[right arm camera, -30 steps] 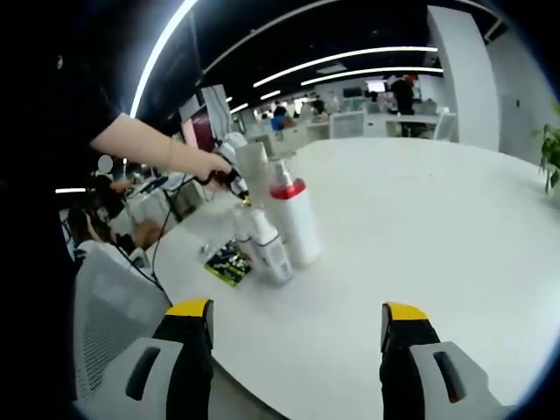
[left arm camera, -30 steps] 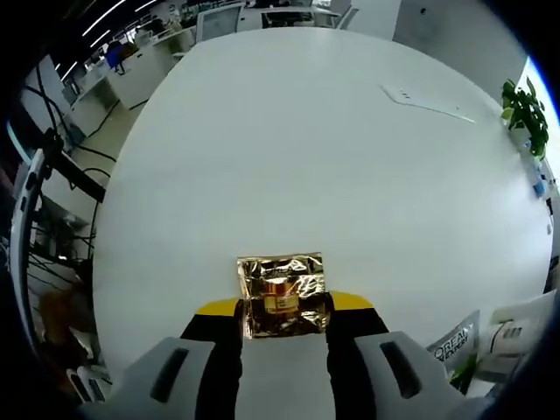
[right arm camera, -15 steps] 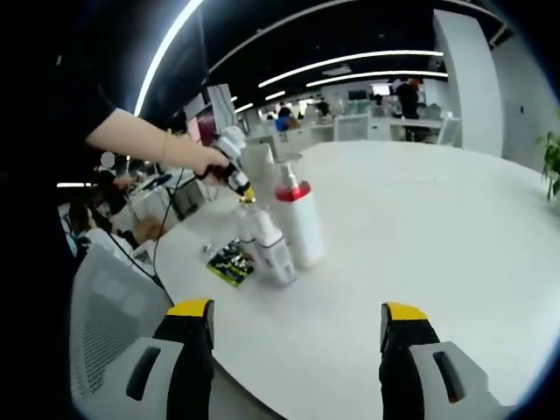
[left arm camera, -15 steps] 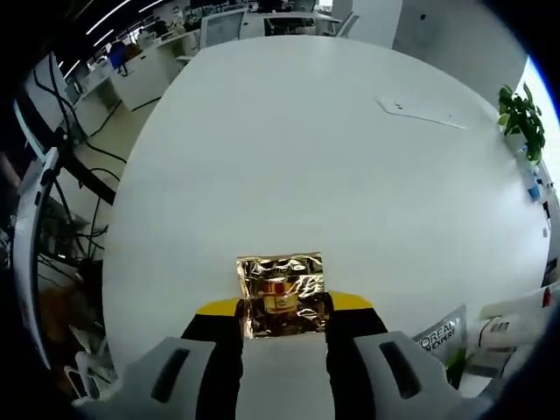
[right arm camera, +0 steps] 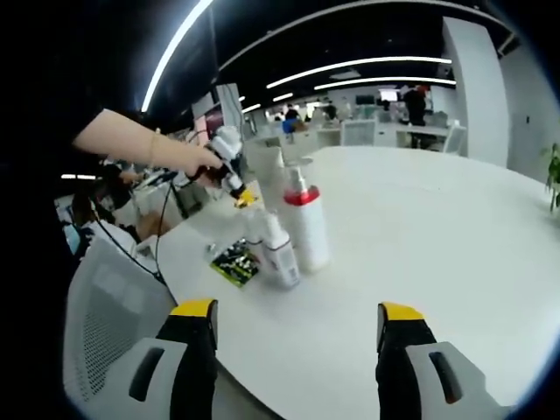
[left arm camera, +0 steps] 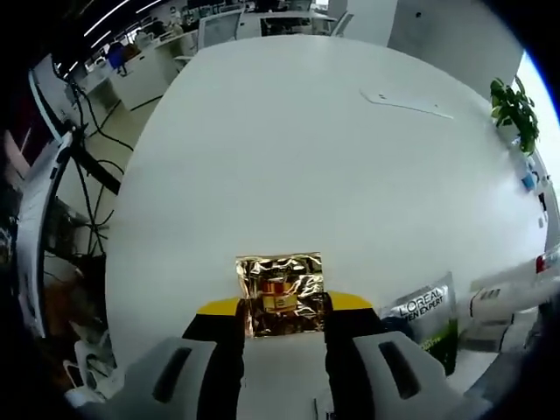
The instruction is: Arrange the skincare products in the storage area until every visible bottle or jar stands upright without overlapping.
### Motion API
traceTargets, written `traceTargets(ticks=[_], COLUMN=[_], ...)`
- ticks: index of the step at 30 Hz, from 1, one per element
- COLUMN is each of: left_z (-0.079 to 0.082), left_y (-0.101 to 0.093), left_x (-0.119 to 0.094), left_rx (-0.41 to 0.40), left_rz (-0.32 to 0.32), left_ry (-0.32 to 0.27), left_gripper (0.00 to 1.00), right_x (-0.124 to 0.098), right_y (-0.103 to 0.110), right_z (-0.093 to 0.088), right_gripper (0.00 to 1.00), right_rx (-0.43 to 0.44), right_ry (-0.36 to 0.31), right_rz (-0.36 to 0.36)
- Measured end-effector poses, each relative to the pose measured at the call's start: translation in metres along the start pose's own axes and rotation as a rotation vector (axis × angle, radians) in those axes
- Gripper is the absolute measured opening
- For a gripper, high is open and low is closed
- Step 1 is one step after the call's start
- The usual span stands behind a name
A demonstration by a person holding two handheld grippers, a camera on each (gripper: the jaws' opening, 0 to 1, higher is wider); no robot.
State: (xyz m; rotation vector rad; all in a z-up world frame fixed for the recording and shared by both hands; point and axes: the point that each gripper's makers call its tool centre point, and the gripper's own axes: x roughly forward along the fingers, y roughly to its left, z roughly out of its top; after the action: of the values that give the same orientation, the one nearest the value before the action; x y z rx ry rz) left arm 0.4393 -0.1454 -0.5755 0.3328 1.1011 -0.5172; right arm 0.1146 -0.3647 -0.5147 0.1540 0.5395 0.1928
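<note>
1. Left gripper (left arm camera: 282,308): jaws closed on a gold foil sachet (left arm camera: 280,293), held above the white counter (left arm camera: 289,149). In the right gripper view this gripper (right arm camera: 229,175) appears in the person's hand (right arm camera: 188,160), raised just above and behind the standing bottles.
2. Right gripper (right arm camera: 296,328): jaws spread wide with nothing between them, hanging over the near counter edge (right arm camera: 420,262), well apart from the products.
3. Tall white bottle with red collar (right arm camera: 305,223): upright on the counter.
4. Smaller white bottle (right arm camera: 276,254): upright, just beside the tall one on its left; whether the two touch cannot be told.
5. Another pale container (right arm camera: 265,166): standing behind the tall bottle; details too small to tell.
6. Dark green packet (right arm camera: 233,261): lying flat near the counter edge, just beside the smaller bottle.
7. Silver-and-green pouch (left arm camera: 423,319): seen at the lower right of the left gripper view, printed with a brand name; whether it leans or lies flat cannot be told.
8. White tube or bottle (left arm camera: 507,293): lying on its side just beyond the pouch, at the view's edge.
9. Progress, as a judgement: partly done. Two bottles stand; the gold sachet is in the air and needs a spot, and the flat packet and the lying white item appear unsorted.
</note>
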Motion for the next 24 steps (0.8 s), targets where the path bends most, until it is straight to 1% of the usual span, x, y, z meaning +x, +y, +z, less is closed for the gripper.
traceTargets(ticks=[5,8,13,15,18,24], left_z=[-0.018,-0.03,-0.045,-0.048,-0.053,-0.057], left_y=[-0.011,-0.019,-0.027,-0.03,-0.034,-0.043], left_x=[-0.011,-0.016,-0.019,-0.02,-0.02,-0.017], left_rx=[-0.017,-0.015,-0.013,-0.013,-0.01,-0.007], left_rz=[-0.023,-0.033,-0.043,-0.047,-0.05,-0.053], left_ry=[-0.001,0.005,0.016,0.019,0.024,0.034], left_gripper=[0.3,0.3,0.3,0.3,0.3,0.3], right_x=[-0.001,-0.001,0.0,0.0,0.0,-0.001], right_y=[-0.001,0.0,0.002,0.003,0.003,0.004], right_z=[0.001,0.003,0.003,0.003,0.001,0.003], right_gripper=[0.74,0.74,0.75,0.76,0.8,0.81], right_rx=[-0.002,-0.002,-0.025,-0.033,-0.055,-0.058], right_ry=[-0.004,-0.015,-0.011,-0.009,0.002,-0.001], right_rz=[-0.005,-0.003,0.003,0.004,-0.006,-0.007])
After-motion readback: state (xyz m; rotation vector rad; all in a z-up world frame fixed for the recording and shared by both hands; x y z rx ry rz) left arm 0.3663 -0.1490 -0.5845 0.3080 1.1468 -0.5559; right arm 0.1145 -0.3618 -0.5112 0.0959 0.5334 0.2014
